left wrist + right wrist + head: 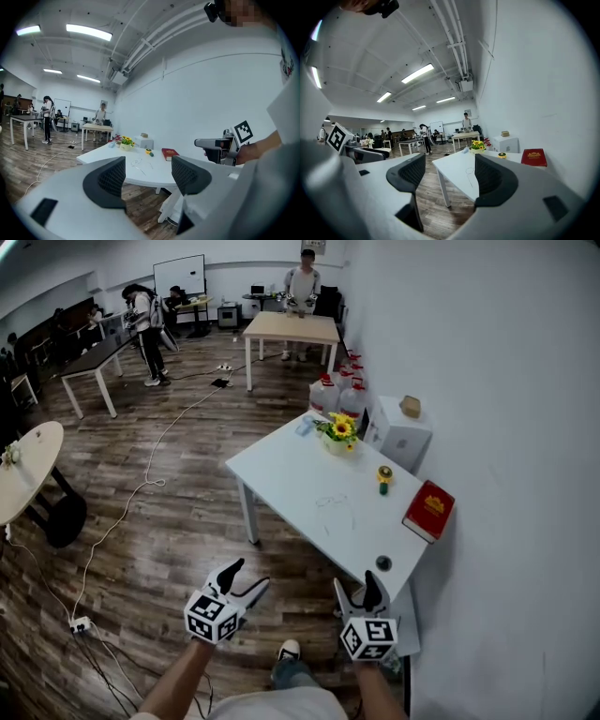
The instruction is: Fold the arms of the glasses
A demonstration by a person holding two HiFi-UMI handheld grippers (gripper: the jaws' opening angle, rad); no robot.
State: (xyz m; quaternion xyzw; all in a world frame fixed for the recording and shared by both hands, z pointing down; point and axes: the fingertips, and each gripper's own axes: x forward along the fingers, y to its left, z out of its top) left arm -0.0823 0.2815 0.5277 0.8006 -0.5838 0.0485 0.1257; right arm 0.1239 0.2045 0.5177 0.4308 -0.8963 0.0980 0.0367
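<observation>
The glasses (330, 501) are a thin wire frame lying near the middle of the white table (281, 465). They also show faintly in the left gripper view as glasses (137, 164) and in the right gripper view as glasses (469, 171). Both grippers hang in front of the table's near end, well short of the glasses. My left gripper (246, 576) is open with nothing between its jaws, as the left gripper (148, 180) shows up close. My right gripper (358, 585) is open and empty too, the right gripper (450, 180) pointing at the table.
On the table are a red book (429, 510), a small yellow object (384, 476), a sunflower pot (339, 432) and a dark round knob (383, 562). A white wall runs along the right. A white cabinet (398, 432) and water bottles (337, 395) stand behind; cables cross the wooden floor.
</observation>
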